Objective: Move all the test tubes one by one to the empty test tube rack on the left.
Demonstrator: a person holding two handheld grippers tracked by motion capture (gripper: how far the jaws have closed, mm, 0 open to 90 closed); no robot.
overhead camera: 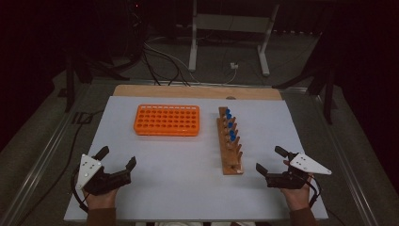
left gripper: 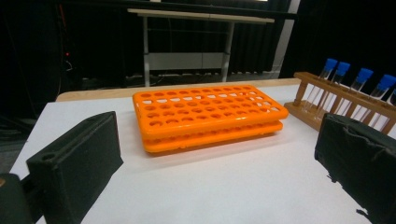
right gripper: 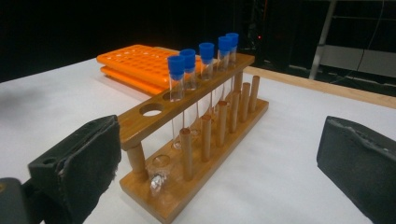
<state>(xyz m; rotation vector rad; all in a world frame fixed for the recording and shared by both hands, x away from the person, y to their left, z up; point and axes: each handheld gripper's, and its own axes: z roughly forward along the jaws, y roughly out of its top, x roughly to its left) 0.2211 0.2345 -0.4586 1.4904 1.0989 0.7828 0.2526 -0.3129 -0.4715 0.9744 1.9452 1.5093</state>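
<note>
Where the wooden rack (overhead camera: 231, 142) stands right of frame centre in the high view: long axis running up and down the frame, pegs along one side, holed rail above. Holds five blue-capped tubes (right gripper: 203, 60), upright in the holes toward the rack's far end as seen in the right gripper view; nearest hole vacant. Stands on the white table (overhead camera: 188, 188), well apart from both grippers.

Right gripper (overhead camera: 273, 161): lower right of the high view, just right of the rack's near end, jaws spread wide, nothing between them, nothing touched. In the right gripper view, both black pads at the lower corners, rack between and beyond them.

Left gripper (overhead camera: 117, 157): lower left of the high view, jaws likewise wide apart and holding nothing, resting near the table's front edge. Grey three-cornered plate on top of each gripper.

Orange rack (overhead camera: 167, 119): upper left of centre in the high view, flat, many-holed, no tubes seen in it, left of the wooden rack and apart from it. Centre frame in the left gripper view (left gripper: 210, 114).

Beyond the table: dark floor with cables (overhead camera: 160, 59), legs of a white frame (overhead camera: 228, 42) at upper centre.
</note>
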